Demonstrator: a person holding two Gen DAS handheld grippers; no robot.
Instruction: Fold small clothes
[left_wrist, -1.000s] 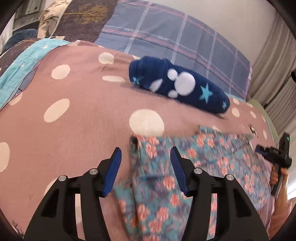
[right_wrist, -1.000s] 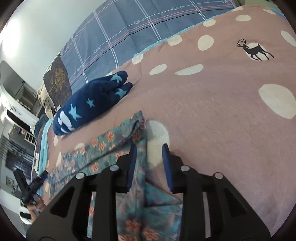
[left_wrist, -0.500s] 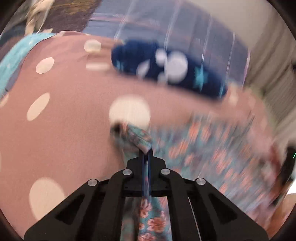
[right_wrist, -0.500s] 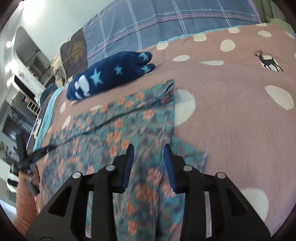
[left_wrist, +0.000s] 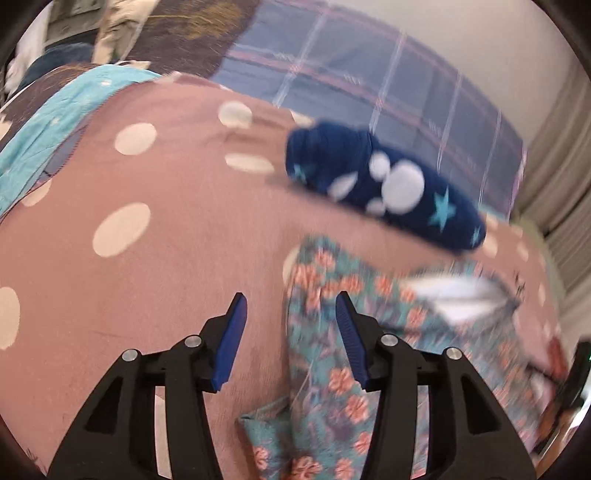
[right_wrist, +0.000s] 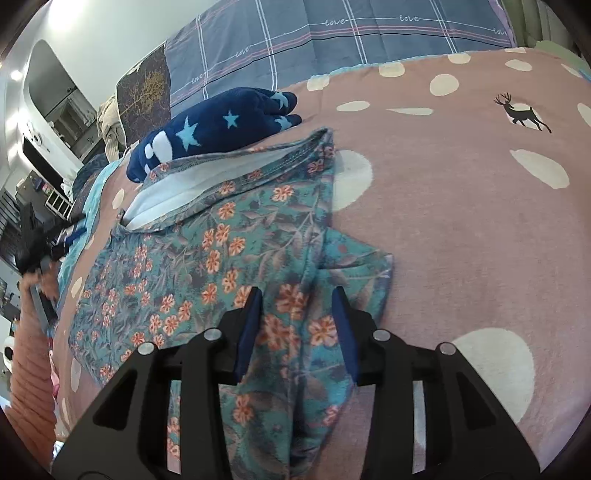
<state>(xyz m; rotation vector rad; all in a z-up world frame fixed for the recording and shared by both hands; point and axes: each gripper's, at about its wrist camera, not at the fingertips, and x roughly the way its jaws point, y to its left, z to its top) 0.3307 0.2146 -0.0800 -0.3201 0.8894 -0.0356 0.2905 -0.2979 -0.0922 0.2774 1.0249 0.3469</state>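
A small teal floral garment (right_wrist: 221, 258) lies spread on the pink polka-dot blanket (right_wrist: 480, 240), its white lining showing at the neck opening. It also shows in the left wrist view (left_wrist: 325, 332), blurred. My left gripper (left_wrist: 288, 321) is open and empty, hovering over the garment's left edge. My right gripper (right_wrist: 295, 314) is open and empty, just above the garment's right sleeve area. The left gripper also shows in the right wrist view (right_wrist: 48, 236) at the far left.
A folded navy garment with stars (right_wrist: 221, 125) lies behind the floral one, also in the left wrist view (left_wrist: 388, 188). A blue plaid pillow (right_wrist: 332, 40) lines the back. Turquoise fabric (left_wrist: 55, 122) lies at the blanket's left edge.
The left gripper was shut on the garment's left edge half a second ago; it has let go and opened. The right gripper drew back over the sleeve, staying open.
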